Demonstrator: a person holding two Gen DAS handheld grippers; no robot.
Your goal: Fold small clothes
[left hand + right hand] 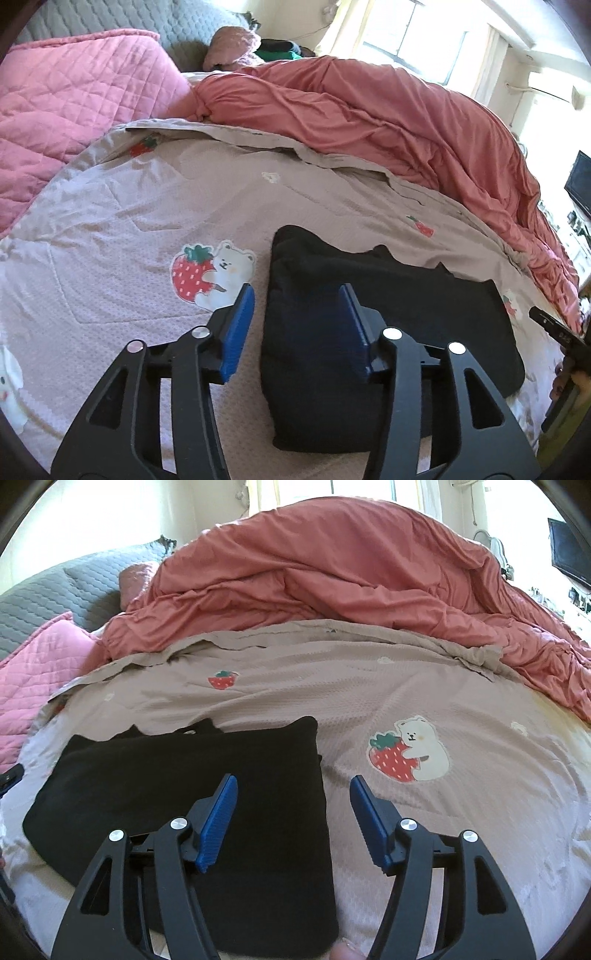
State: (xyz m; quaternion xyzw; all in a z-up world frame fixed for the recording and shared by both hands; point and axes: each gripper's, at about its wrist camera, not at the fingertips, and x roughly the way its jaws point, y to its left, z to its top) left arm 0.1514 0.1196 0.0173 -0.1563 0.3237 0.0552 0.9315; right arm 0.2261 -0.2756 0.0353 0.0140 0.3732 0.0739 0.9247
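A folded black garment [391,317] lies flat on the beige bedspread with strawberry and bear prints [147,229]. My left gripper [297,297] hovers over the garment's left edge, open, its blue pads apart and pressing on nothing. In the right wrist view the same black garment [177,794] lies at the lower left. My right gripper [293,788] stands open above the garment's right edge, one blue pad over the cloth and the other over the bedspread [443,812]. Nothing is held by either gripper.
A rumpled coral duvet [388,118] is heaped along the far side of the bed. A pink quilted blanket [74,110] lies at the left, with a grey quilted headboard [129,18] behind. The other gripper's tip [554,328] shows at the right edge.
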